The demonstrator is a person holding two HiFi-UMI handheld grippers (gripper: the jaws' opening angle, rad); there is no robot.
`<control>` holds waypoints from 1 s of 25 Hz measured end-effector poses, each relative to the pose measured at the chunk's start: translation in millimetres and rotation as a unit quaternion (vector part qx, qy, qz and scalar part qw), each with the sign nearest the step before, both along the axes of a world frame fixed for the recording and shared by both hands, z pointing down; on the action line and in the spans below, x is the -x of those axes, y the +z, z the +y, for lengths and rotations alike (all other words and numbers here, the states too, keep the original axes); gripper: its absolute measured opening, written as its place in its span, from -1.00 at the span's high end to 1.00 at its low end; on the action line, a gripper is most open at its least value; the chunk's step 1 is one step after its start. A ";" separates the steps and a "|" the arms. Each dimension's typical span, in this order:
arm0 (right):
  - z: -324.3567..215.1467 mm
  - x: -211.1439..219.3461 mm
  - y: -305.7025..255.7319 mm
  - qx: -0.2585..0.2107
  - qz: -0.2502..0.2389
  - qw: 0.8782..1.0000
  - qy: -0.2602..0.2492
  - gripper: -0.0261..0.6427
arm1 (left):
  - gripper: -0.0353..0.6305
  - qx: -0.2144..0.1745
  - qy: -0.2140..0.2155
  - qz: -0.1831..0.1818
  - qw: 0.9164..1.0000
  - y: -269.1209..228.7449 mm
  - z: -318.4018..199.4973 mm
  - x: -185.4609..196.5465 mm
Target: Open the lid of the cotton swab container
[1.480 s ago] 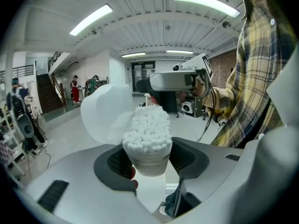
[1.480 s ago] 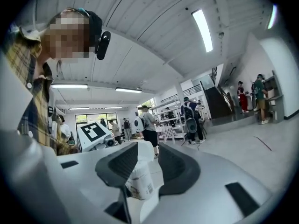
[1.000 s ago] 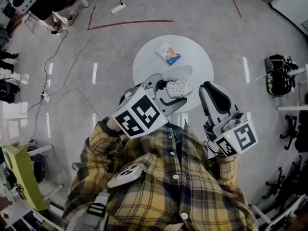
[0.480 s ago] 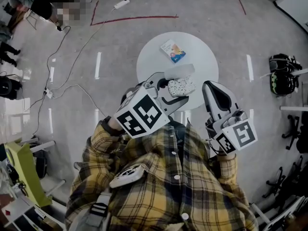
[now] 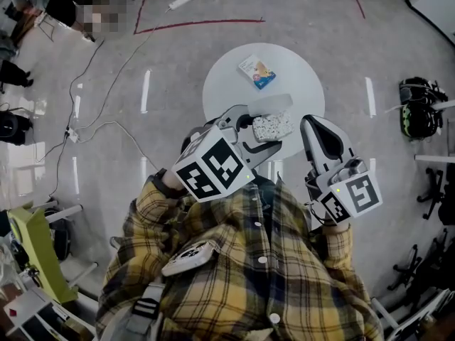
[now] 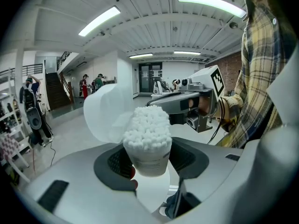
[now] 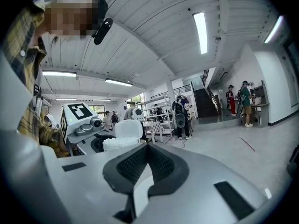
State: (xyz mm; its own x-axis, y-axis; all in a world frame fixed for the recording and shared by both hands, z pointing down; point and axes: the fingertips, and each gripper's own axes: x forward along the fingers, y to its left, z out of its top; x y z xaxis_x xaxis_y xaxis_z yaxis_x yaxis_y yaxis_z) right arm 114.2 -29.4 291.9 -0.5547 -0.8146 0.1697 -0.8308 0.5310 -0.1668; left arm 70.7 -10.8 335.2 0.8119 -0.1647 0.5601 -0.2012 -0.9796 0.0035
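Lid [image 6: 103, 112] stands flipped open on the cotton swab container [image 6: 147, 141], clamped in your left gripper [image 6: 149, 161]; your right gripper [image 7: 147, 168], closed and empty, hangs beside it, so the task looks done.

Cotton swab container [image 6: 147, 146] sits between the jaws of the left gripper [image 5: 261, 131], over the near edge of the round table [image 5: 227, 84]. Its lid [image 6: 105, 113] is hinged off to the left of the swabs in the left gripper view, on the far side in the head view. Right gripper [image 5: 316, 126] is just right of the container, apart from it, at the table's near-right rim. Packet [image 5: 257, 72] lies on the table's far half, behind the container. Tape line [image 5: 206, 25] and power strip [image 5: 179, 2] are on the floor behind the table.
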 end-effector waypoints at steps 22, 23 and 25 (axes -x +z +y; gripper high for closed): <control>-7.4 -0.8 4.8 0.012 -0.001 1.000 0.001 0.88 | 0.22 0.003 0.000 0.015 1.000 -2.0 -7.7 -1.2; -8.8 -0.9 5.8 0.013 -0.001 1.000 0.001 0.88 | 0.22 0.004 0.000 0.016 1.000 -1.8 -9.2 -1.4; -9.2 -0.5 6.6 0.015 -0.001 1.000 0.002 0.88 | 0.22 0.005 -0.001 0.018 1.000 -1.6 -9.5 -1.1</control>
State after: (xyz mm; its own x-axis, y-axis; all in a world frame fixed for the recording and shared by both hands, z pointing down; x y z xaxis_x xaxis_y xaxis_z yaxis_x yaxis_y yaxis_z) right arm 114.7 -38.6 298.5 -0.5525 -0.8106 0.1940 -0.8322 0.5231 -0.1841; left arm 71.8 -20.3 333.7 0.8310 -0.1609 0.5325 -0.2021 -0.9792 0.0195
